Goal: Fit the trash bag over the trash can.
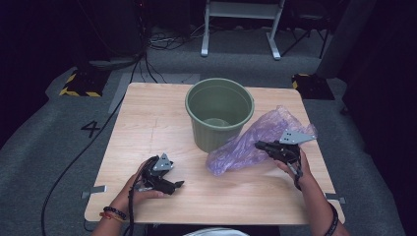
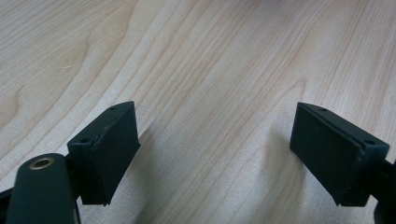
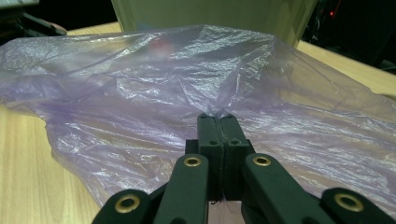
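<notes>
On the right half of the table (image 1: 147, 113), purple plastic bag (image 1: 246, 145) lying crumpled, leaning against the near-right side of the green bucket (image 1: 219, 115). Right gripper (image 1: 259, 145) pinching a fold of the film, jaws pressed together with thin plastic caught between the pads, seen close in the right gripper view (image 3: 218, 122). Left gripper (image 1: 178, 185) resting near the near-left edge, jaws wide apart over bare wood, nothing between them (image 2: 212, 154).

Step in hand, by judgement: lifting the bag to open it and line the bucket. To do well: keep the pinch firm, film is slippery and thin, easy to slide out or tear. Lift slowly, upward and clear of the bucket rim, no dragging against it or bucket may tip. Bring left gripper across to grab the opposite edge of the mouth, not a double layer. Finding the actual bag opening hard to tell from here, mouth not visible.
</notes>
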